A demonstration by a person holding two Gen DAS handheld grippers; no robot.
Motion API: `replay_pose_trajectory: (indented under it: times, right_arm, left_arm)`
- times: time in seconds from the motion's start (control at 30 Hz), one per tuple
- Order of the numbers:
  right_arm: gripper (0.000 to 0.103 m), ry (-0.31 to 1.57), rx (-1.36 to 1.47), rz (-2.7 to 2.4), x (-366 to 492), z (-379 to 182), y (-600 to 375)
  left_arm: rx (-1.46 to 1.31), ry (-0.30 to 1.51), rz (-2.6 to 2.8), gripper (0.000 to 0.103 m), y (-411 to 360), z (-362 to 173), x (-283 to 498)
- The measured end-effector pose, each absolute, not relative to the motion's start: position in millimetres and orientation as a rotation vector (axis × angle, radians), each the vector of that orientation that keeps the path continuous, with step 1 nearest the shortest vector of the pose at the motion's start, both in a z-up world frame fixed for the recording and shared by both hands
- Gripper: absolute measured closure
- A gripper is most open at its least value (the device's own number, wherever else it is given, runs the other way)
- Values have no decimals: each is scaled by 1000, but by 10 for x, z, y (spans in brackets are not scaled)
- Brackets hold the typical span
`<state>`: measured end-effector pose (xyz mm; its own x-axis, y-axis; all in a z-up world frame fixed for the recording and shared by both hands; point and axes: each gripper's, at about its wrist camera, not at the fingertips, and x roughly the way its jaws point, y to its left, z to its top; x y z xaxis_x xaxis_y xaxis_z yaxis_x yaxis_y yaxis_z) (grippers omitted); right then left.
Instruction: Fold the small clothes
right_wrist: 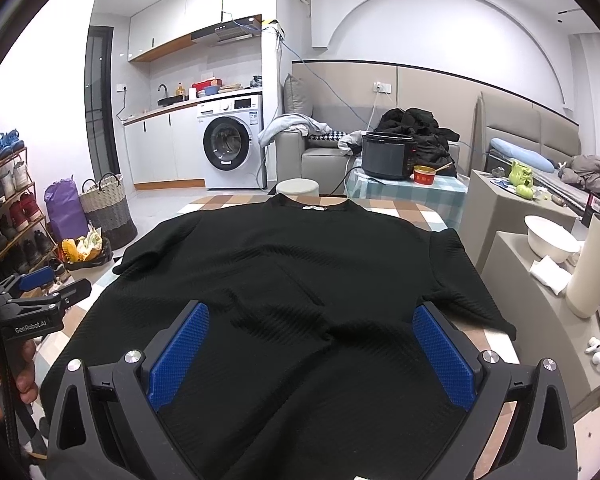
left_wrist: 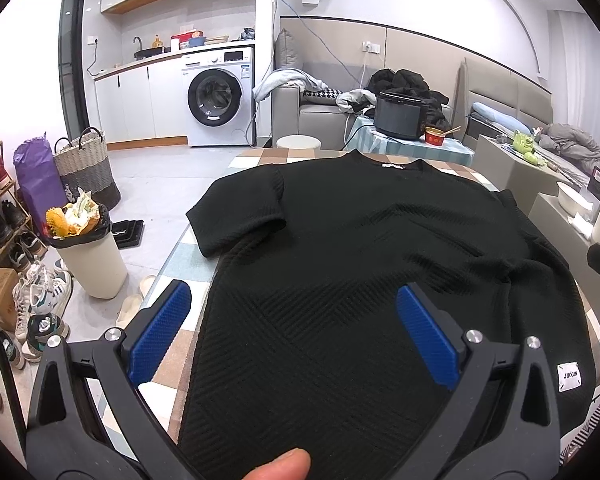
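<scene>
A black ribbed short-sleeved T-shirt (left_wrist: 340, 264) (right_wrist: 292, 280) lies spread flat on a table with a checked cloth (left_wrist: 252, 156) (right_wrist: 228, 202), collar at the far end, hem toward me. My left gripper (left_wrist: 294, 300) hovers open over the shirt's lower left part, blue pads wide apart, nothing between them. My right gripper (right_wrist: 311, 320) stands open over the lower right part, also holding nothing. In the right wrist view the left gripper (right_wrist: 40, 284) shows at the left edge, held by a hand. A white hem label (left_wrist: 570, 376) sits at the near right.
A full bin (left_wrist: 90, 252) and shoes stand on the floor to the left. Beyond the table are a small stool (right_wrist: 298, 188), a side table with a cooker (right_wrist: 388, 156), a sofa and a washing machine. At right, ledges hold a white bowl (right_wrist: 552, 236) and a tumbler (right_wrist: 592, 268).
</scene>
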<state>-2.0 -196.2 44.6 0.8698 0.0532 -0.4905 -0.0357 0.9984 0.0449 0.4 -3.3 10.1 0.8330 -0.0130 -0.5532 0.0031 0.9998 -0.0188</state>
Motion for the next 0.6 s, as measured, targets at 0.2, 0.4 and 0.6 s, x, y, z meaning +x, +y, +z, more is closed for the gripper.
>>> replay_pose_trajectory:
  times: [0.2, 0.4, 0.6]
  right_arm:
    - [0, 512, 33, 46, -41, 460, -1961]
    - [0, 511, 35, 45, -44, 466, -1964]
    - [0, 515, 32, 42, -34, 470, -1966]
  left_arm:
    - [-18, 584, -7, 1, -45, 110, -4]
    - [-9, 568, 5, 1, -71, 110, -24]
    - [-7, 553, -3, 1, -74, 104, -30]
